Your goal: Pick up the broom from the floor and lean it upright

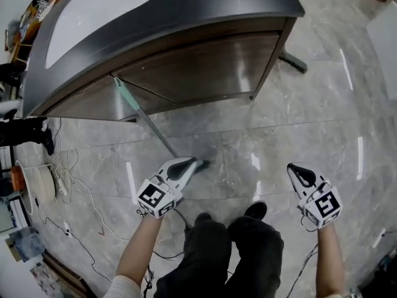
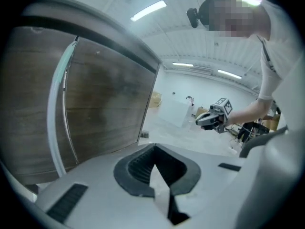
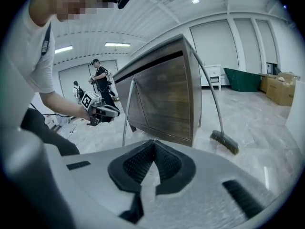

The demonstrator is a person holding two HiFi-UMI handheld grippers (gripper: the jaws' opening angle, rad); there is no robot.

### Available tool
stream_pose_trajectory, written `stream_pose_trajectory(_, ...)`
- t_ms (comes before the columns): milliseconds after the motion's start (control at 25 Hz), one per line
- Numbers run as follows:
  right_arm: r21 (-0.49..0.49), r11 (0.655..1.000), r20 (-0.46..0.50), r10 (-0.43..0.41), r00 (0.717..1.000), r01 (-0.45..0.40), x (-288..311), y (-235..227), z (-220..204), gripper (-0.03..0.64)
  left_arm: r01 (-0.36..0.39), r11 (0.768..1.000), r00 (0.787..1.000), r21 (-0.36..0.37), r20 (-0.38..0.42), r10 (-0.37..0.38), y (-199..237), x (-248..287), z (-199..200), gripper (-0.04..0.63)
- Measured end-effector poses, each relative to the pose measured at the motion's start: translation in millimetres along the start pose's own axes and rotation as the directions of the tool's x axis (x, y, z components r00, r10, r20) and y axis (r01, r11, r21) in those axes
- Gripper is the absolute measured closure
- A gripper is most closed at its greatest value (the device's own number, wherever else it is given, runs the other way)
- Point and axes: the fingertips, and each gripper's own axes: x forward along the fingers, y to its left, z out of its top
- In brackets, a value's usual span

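Left claw: the left claw (image 1: 191, 164) is clenched, with its pads pressed together and nothing gripped between them. It is held out low in front of the person.
Right claw: the right claw (image 1: 298, 172) is likewise clenched and empty, its pads seen meeting in its own view. It is held well apart from the left one, over bare floor (image 1: 279, 123).
Broom: the broom (image 1: 146, 120) is propped against the front of the table (image 1: 186, 11). Its pale green handle is slanted, with the top end laid against the wooden panel under the grey top and the lower end down on the floor towards the person.
Broom and left claw: in the head view the handle's lower end is seen just beside the left claw's tip. In the left gripper view the handle is shown off to the side, clear of the pads.
Broom head: only a dark patch is seen by the claw's tip, and it cannot be made out clearly.
Second broom: a second broom (image 3: 224, 142) is leaned at the table's far corner, with its brush on the floor.
Floor: cables (image 1: 74, 185) are strewn at the left side.
Person: dark trousers (image 1: 223, 253) are seen between the two forearms.
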Motion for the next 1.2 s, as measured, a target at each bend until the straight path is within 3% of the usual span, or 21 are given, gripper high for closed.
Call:
stream_pose_trajectory(360, 0.017, 1.0, -0.052, 0.027, 0.998, -0.026, -108.1, 44.1, 144.6, 0.615, -0.044, 0.998, 0.997, -0.046, -0.058, 0.042, -63.7, -79.4, 150.6, 0.588)
stream_pose_trajectory(680, -0.002, 1.0, -0.051, 0.02, 0.999, -0.02, -187.5, 81.0, 263.0, 0.615, -0.108, 0.993, 0.993, -0.043, -0.053, 0.105, -112.3, -161.2, 270.3, 0.588)
stream_pose_trajectory(960, 0.005, 1.0, -0.075, 0.015, 0.997, -0.015, -272.7, 126.1, 349.6, 0.615, -0.194, 0.977, 0.981, -0.084, -0.015, 0.194, -181.7, -249.5, 372.9, 0.586)
stream_pose_trajectory(1200, -0.086, 0.995, -0.075, 0.051, 0.996, -0.057, -321.9, 179.2, 413.7, 0.615, -0.271, 0.951, 0.958, -0.15, 0.05, 0.281, -224.9, -331.2, 429.1, 0.586)
